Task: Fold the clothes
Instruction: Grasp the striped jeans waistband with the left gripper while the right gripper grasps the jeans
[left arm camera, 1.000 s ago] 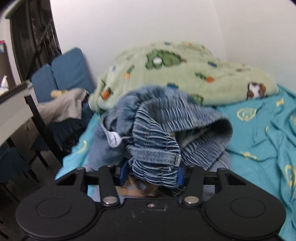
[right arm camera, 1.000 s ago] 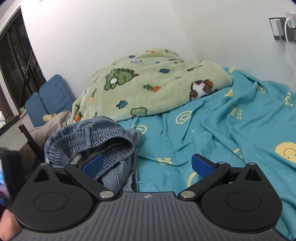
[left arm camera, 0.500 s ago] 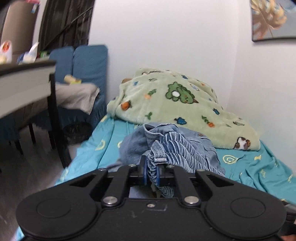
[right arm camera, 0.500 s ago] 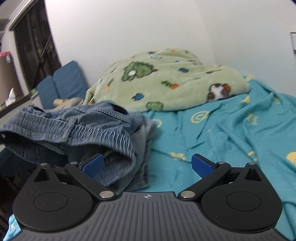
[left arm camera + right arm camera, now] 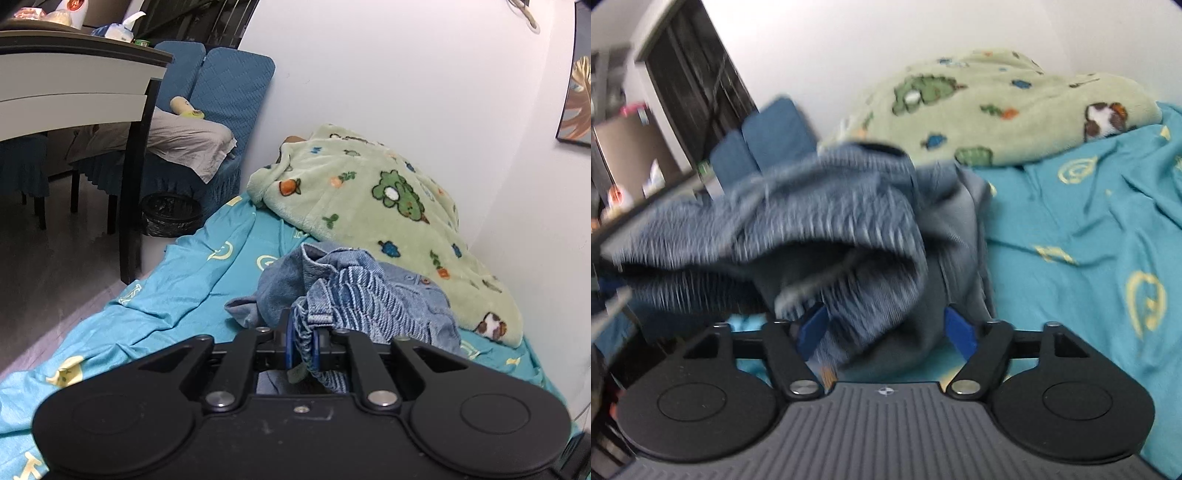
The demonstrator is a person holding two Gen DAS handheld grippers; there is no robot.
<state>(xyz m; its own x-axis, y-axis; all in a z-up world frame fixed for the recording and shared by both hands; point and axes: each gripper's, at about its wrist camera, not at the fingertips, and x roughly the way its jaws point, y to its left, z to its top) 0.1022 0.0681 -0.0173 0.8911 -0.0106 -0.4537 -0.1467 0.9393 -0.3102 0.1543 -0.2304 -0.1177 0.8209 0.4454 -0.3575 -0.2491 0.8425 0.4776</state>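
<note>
Denim shorts [image 5: 354, 295] sat bunched on the teal bedsheet [image 5: 177, 295], their ribbed elastic waistband lifted toward both cameras. In the left wrist view the left gripper [image 5: 303, 345] held a fold of that waistband, next to a belt loop, between its blue pads; the jaws stood narrow with the cloth pressed flat between them, though they were easing apart very slightly. The rest of the shorts trailed away from the pinch toward 1 o'clock, ending just short of the green fleece blanket [image 5: 388, 206], which lay heaped against the white wall at 12 to 2 o'clock.

In the right wrist view the picture was smeared by motion. The right gripper [image 5: 886, 334] was closing, its blue pads [image 5: 960, 336] about half apart, and the hanging edge of the waistband dropped between them. The left pad looked to be against the cloth, while the right pad showed a dark gap beside it, so nothing was clamped there. The waistband stretched from the jaws out toward 9 o'clock, open like a mouth, with the greyer inside of the shorts visible at the centre.

Bare sheet printed with yellow faces filled 3 o'clock in that view. In the left wrist view, a dark-legged table [image 5: 133, 177] stood at 10 o'clock, with blue-covered chairs [image 5: 221, 92] behind it and a black bin [image 5: 171, 214] on the floor at the bed's corner.
</note>
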